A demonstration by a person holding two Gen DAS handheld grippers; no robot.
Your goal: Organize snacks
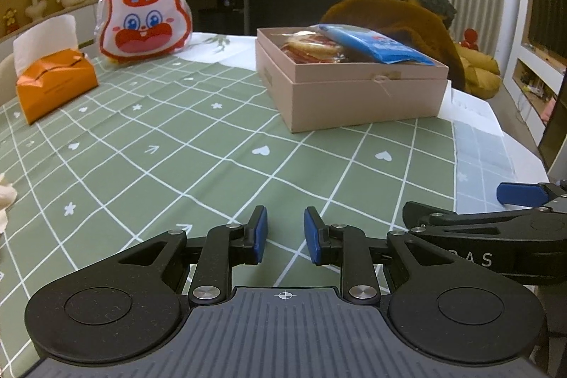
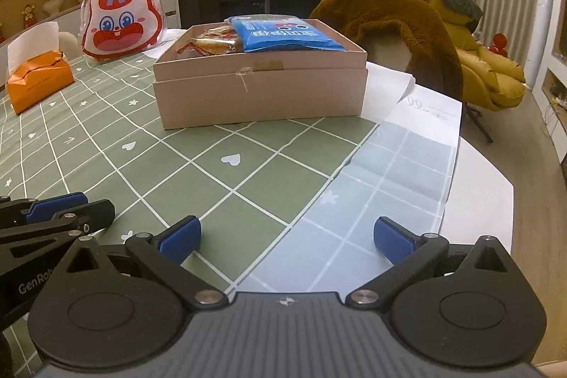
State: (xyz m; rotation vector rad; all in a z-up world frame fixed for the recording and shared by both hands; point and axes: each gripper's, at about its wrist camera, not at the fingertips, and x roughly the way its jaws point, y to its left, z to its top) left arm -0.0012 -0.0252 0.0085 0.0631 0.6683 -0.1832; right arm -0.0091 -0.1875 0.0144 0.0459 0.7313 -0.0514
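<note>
A pink cardboard box (image 1: 354, 94) (image 2: 258, 94) stands open on the green checked tablecloth (image 1: 177, 147). Inside lie a blue snack packet (image 1: 379, 46) (image 2: 283, 36) and red-orange snack packets (image 1: 312, 50) (image 2: 212, 45). My left gripper (image 1: 286, 235) hovers low over the cloth, well short of the box. Its blue pads stand a narrow gap apart with nothing between them. My right gripper (image 2: 287, 240) is beside it on the right, jaws wide open and empty, over the cloth's pale edge. One of its blue pads (image 1: 519, 195) shows at the left wrist view's right side.
A rabbit-faced bag (image 1: 143, 20) (image 2: 118, 20) stands at the far left, with an orange tissue box (image 1: 53, 84) (image 2: 39, 80) in front of it. A brown fuzzy chair back (image 2: 407, 20) rises behind the table. White paper (image 2: 428, 116) lies at the table's right edge.
</note>
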